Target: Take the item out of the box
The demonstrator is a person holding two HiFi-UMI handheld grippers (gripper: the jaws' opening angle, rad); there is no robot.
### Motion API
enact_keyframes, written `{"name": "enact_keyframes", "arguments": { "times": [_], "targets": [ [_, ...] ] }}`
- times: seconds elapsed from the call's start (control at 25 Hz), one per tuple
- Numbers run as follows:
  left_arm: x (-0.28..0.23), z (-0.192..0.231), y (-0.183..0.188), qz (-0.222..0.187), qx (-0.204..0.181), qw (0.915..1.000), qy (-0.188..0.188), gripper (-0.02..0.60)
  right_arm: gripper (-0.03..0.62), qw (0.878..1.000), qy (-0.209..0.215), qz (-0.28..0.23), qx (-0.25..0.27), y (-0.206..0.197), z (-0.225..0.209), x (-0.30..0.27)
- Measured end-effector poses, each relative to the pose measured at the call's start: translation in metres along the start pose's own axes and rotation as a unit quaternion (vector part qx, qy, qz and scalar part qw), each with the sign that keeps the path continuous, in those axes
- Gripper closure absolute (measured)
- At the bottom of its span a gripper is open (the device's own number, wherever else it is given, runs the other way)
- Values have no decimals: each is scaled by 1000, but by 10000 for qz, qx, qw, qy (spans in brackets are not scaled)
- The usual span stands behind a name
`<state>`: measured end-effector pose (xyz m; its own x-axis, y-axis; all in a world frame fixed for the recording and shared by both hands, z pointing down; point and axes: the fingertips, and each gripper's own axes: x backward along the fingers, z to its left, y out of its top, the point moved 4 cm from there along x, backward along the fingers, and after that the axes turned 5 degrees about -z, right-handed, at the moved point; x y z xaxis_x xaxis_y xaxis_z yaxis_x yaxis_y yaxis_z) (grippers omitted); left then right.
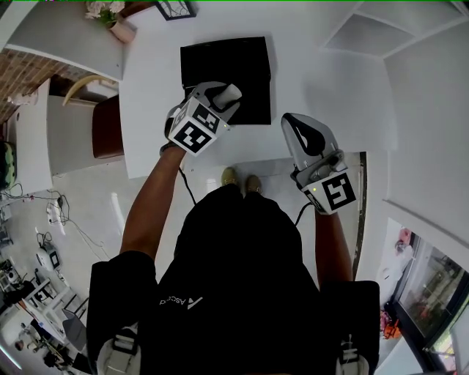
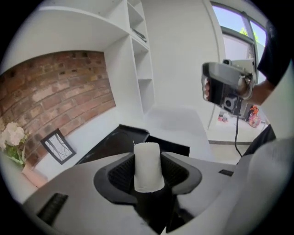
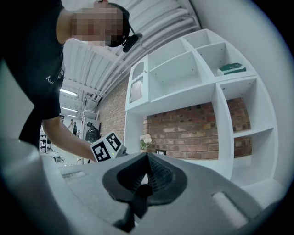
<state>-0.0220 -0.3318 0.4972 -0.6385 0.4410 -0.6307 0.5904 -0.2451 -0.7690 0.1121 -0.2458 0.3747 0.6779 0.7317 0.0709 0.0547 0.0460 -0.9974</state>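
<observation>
A black open box (image 1: 227, 62) lies on the white table (image 1: 146, 110). A white cylindrical candle (image 1: 229, 94) with a thin wick is clamped upright between the ribbed pads of my left gripper (image 1: 218, 102), held over the box's near edge. In the left gripper view the candle (image 2: 147, 165) fills the gap between the jaws, with the box (image 2: 133, 140) behind and below it. My right gripper (image 1: 297, 126) hovers to the right of the box past the table's front edge. Its jaws meet with nothing between them (image 3: 146, 160).
A vase of pale flowers (image 1: 110, 18) and a small picture frame (image 1: 174, 9) stand at the table's far side by a brick wall. White shelving (image 3: 220, 92) rises at the right. A brown chair (image 1: 108, 128) sits to the table's left.
</observation>
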Motion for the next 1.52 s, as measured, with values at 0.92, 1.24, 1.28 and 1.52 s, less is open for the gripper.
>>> {"name": "enact_keyframes", "arguments": {
  "times": [0.92,1.24,1.28,1.52],
  "targets": [
    [179,-64,107,-3873,697,9176,567,408,592,9946,617,-807,196,70,60,-11],
    [200,-75,103,-4229,823,8996,710,408,592,9937,651,-907,84,72,76,-2],
    [201,-77,102,-4244,828,8990,696,408,592,9936,646,-926,70,72,79,-1],
    [205,-88,100,-4291,909,8965,623,408,592,9933,615,-977,94,71,90,7]
  ]
}}
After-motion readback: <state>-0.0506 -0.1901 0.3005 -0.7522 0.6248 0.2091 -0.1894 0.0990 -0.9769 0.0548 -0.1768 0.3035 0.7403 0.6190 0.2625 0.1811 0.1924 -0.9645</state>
